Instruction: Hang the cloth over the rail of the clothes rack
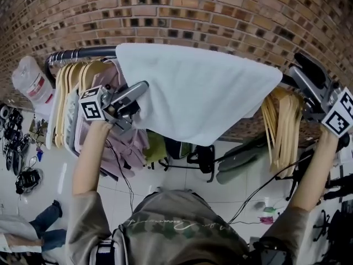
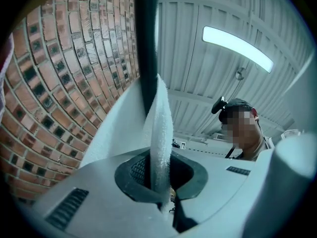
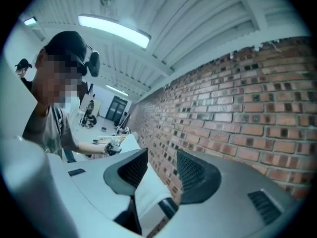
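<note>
A: Cloth?
B: White terry, draped in a smooth fold over the dark round rail. Your left gripper pinches its nubby edge tight.
A: Right?
B: Your right gripper has its jaws partly apart, gripping nothing. The cloth seems just below.

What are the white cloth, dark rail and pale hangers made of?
The white cloth looks like soft, matte terry fabric: its edge is fuzzy in the left gripper view. The dark rail seems a smooth painted metal tube, faintly shiny. The pale hangers are likely wood, light tan.
</note>
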A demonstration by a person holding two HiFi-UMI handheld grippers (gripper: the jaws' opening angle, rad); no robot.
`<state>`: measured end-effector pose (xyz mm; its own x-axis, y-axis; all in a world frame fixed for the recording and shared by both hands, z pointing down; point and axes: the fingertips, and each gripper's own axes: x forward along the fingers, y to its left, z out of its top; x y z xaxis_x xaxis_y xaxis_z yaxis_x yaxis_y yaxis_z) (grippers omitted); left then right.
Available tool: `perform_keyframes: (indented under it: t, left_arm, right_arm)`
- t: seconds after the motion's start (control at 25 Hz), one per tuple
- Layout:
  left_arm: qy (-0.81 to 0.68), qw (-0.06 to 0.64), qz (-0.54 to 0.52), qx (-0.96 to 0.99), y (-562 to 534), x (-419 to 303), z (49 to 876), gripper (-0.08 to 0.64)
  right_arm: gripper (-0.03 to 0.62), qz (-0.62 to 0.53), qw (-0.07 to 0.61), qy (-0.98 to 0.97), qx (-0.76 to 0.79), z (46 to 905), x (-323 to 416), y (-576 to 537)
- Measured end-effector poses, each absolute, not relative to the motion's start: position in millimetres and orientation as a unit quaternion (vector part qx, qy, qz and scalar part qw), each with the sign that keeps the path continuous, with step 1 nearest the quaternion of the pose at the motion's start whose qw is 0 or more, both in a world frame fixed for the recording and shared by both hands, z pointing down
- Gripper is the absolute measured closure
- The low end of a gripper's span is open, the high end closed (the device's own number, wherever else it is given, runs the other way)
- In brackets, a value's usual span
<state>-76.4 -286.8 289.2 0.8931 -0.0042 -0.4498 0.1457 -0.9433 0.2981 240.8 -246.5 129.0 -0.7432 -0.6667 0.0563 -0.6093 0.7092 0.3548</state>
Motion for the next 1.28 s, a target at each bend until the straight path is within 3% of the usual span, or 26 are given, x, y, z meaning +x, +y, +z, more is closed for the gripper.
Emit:
perform_keyframes:
  t: [0.16,0.48,0.76,1.08,1.28]
  left_arm:
    - [0.04,0.16,-0.224,0.961,-284,-78,291,0.54]
    - [0.04,0.144,-0.216,0.965,-282,-76,293,0.54]
    - [0.033,0.131,-0.201,0.97,-282,-78,293,0.54]
    - [0.028,0.134,-0.2,0.97,-282,-81,298,0.54]
    - [0.03,0.133,-0.198,0.971,-280,-83,298,0.54]
  right_arm:
    - [0.426,-0.143,-0.021,-0.936,0.321,139,222,-183]
    - [0.426,0.019,-0.074,-0.924,0.375,280,208,-195]
    - [0.426,0.019,-0.016,-0.884,0.466,350,224,-245]
    - [0.426,0.049,-0.042,-0.879,0.472,369,245,-270]
    - [0.426,0.044,-0.047,-0.915,0.397,370,227,-267]
